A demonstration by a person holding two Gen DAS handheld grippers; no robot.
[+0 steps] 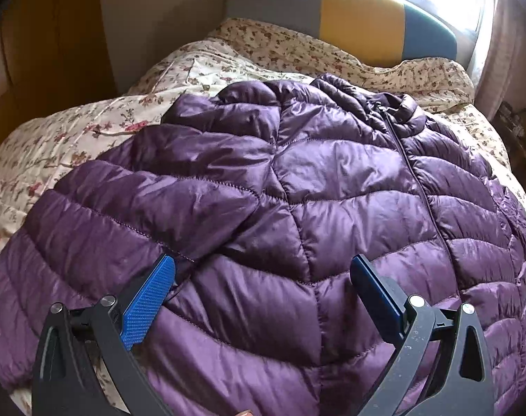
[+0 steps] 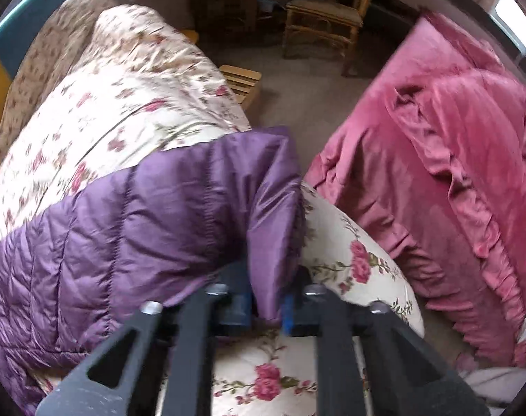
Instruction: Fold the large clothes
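Observation:
A purple quilted puffer jacket (image 1: 332, 187) lies front up on a floral quilt (image 1: 65, 138), zipper running toward the collar at the far end. My left gripper (image 1: 263, 274) hovers open over the jacket's lower front, blue pads wide apart with nothing between them. In the right wrist view the jacket's sleeve (image 2: 193, 201) stretches across the bed toward its edge. My right gripper (image 2: 268, 312) is shut on the sleeve's cuff end, the purple fabric pinched between the blue pads.
A pink blanket (image 2: 453, 173) lies heaped to the right, across a strip of carpet. A wicker chair (image 2: 325, 17) and a small wooden stool (image 2: 242, 81) stand on the floor beyond the bed. A grey, yellow and teal headboard (image 1: 349, 14) sits under a bright window.

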